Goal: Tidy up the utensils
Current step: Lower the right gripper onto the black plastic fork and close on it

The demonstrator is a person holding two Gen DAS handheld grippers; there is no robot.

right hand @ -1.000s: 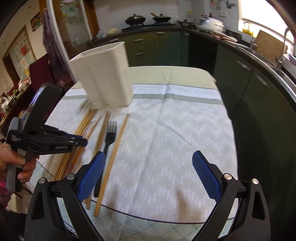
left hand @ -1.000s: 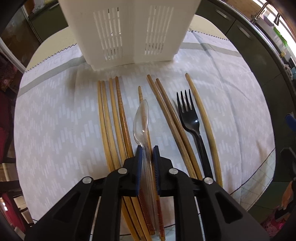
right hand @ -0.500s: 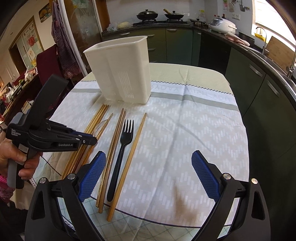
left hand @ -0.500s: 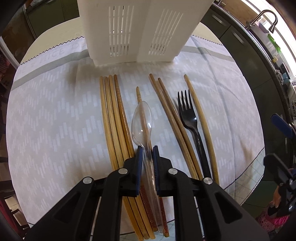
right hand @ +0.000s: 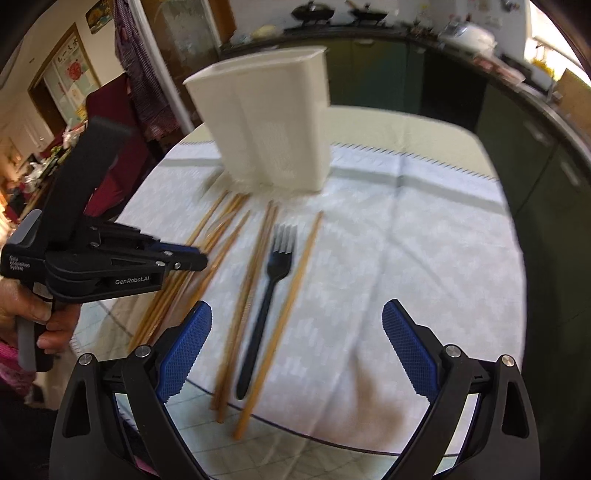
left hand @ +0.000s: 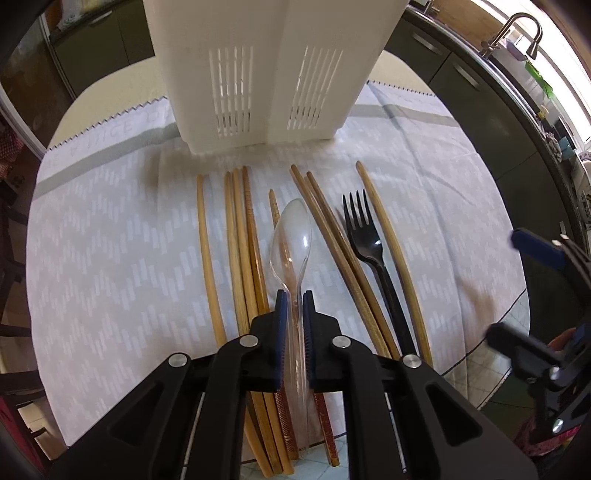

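My left gripper [left hand: 293,295] is shut on the handle of a clear plastic spoon [left hand: 290,236] and holds it just above several wooden chopsticks [left hand: 240,240] lying on the cloth. A black plastic fork [left hand: 367,243] lies to the right between more chopsticks. A white slotted utensil holder [left hand: 266,66] stands upright behind them. In the right wrist view my right gripper [right hand: 295,332] is open and empty above the table's near edge, with the fork [right hand: 271,288] just left of centre, the holder [right hand: 269,122] beyond and the left gripper [right hand: 201,258] at left.
A pale patterned tablecloth [left hand: 110,258] covers the round table. Dark kitchen cabinets [right hand: 535,140] curve round the right side, with a sink tap [left hand: 517,26] behind. A red chair [right hand: 114,122] stands to the left of the table.
My left gripper has risen and moved toward the holder with the spoon. One chopstick at the far left now lies apart from the bundle. My right gripper has shifted left, closer to the fork.
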